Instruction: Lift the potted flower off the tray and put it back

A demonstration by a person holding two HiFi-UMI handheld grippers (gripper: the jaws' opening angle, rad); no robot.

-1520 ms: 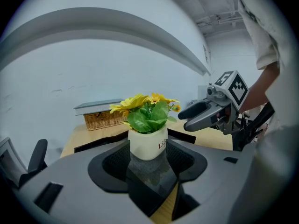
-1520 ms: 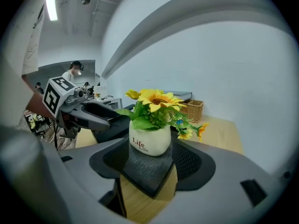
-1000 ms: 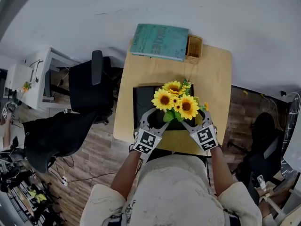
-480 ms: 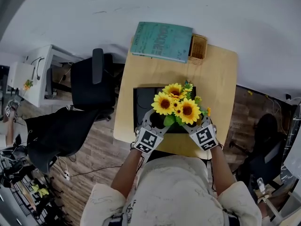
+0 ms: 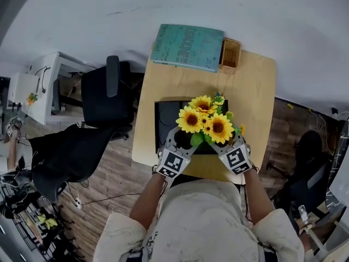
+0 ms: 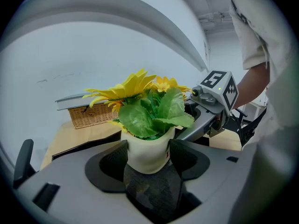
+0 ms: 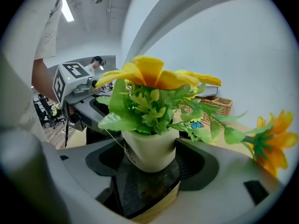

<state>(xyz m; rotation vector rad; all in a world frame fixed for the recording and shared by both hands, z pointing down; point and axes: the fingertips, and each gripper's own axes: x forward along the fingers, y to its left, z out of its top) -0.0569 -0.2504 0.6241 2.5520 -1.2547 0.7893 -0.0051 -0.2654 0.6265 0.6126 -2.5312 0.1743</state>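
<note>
A light wooden surface with rounded corners fills the middle of the head view. A teal rectangular book lies flat at its upper edge, partly overhanging it. Just right of the book, at the upper right corner, stands a small woven wicker basket. A black rectangular tray rests on the lower half, close to the bottom edge.
</note>
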